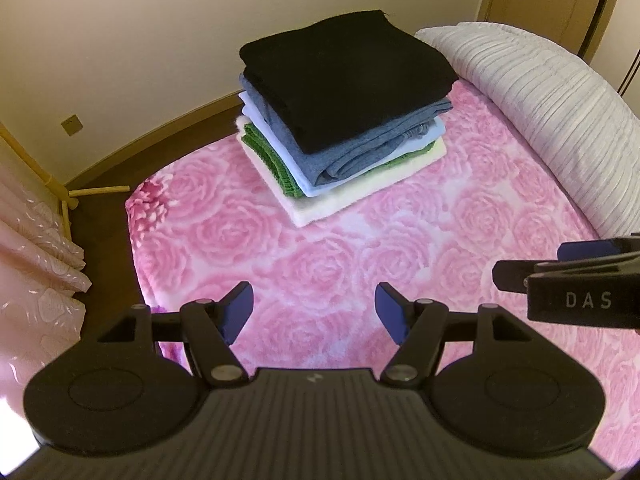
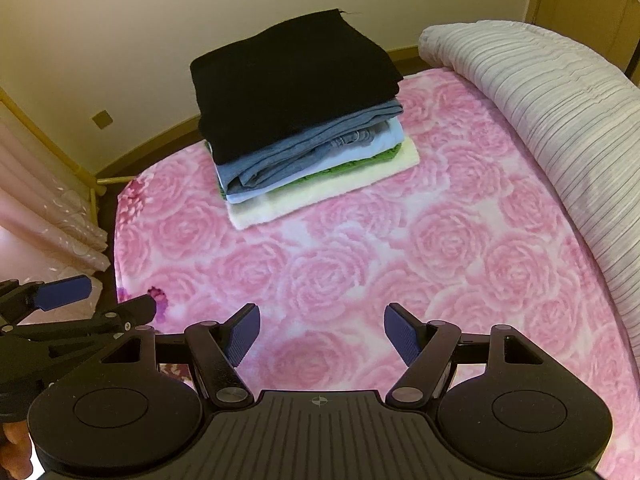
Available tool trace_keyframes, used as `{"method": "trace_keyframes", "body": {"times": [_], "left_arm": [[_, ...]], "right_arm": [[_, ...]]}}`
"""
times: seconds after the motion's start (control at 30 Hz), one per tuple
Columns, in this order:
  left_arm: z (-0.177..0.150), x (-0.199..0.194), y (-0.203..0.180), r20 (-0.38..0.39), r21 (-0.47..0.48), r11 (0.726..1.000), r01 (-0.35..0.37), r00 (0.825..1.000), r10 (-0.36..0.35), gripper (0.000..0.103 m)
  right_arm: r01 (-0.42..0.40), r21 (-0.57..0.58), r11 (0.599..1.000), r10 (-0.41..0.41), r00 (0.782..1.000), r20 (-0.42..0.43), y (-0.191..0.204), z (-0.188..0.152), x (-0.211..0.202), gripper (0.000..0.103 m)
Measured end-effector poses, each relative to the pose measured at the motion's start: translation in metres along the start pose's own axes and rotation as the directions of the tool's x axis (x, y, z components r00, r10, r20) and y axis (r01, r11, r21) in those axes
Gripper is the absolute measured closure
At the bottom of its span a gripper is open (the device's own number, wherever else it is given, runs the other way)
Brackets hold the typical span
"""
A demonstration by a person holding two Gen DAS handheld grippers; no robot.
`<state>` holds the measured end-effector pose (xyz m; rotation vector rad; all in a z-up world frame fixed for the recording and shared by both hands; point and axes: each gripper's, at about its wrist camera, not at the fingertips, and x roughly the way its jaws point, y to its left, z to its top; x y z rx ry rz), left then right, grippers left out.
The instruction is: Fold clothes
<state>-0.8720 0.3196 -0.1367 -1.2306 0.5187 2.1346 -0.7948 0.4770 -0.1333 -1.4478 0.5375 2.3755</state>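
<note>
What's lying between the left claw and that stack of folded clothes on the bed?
Nothing but bare pink rose-print blanket. In the left wrist view, the open left claw faces the stack of folded clothes with only blanket between.

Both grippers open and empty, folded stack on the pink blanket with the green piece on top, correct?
Not quite: the top of the folded stack is the black piece; the green piece sits near the bottom, as both wrist views show. The rest holds: left gripper and right gripper are open and empty, and the stack rests on the pink blanket.
</note>
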Motion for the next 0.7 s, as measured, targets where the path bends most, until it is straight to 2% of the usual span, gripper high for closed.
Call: {"method": "trace_keyframes", "body": {"times": [0.43, 0.7], "left_arm": [[-0.004, -0.009, 0.009, 0.014, -0.012, 1.000, 0.013, 1.000, -0.013, 0.039], [-0.009, -0.024, 0.020, 0.066, -0.005, 1.000, 0.010, 0.998, -0.010, 0.039]], "right_arm": [[0.010, -0.007, 1.000, -0.010, 1.000, 0.012, 0.011, -0.004, -0.011, 0.031], [0.022, -0.006, 1.000, -0.022, 0.999, 0.026, 0.024, -0.011, -0.023, 0.031]]}}
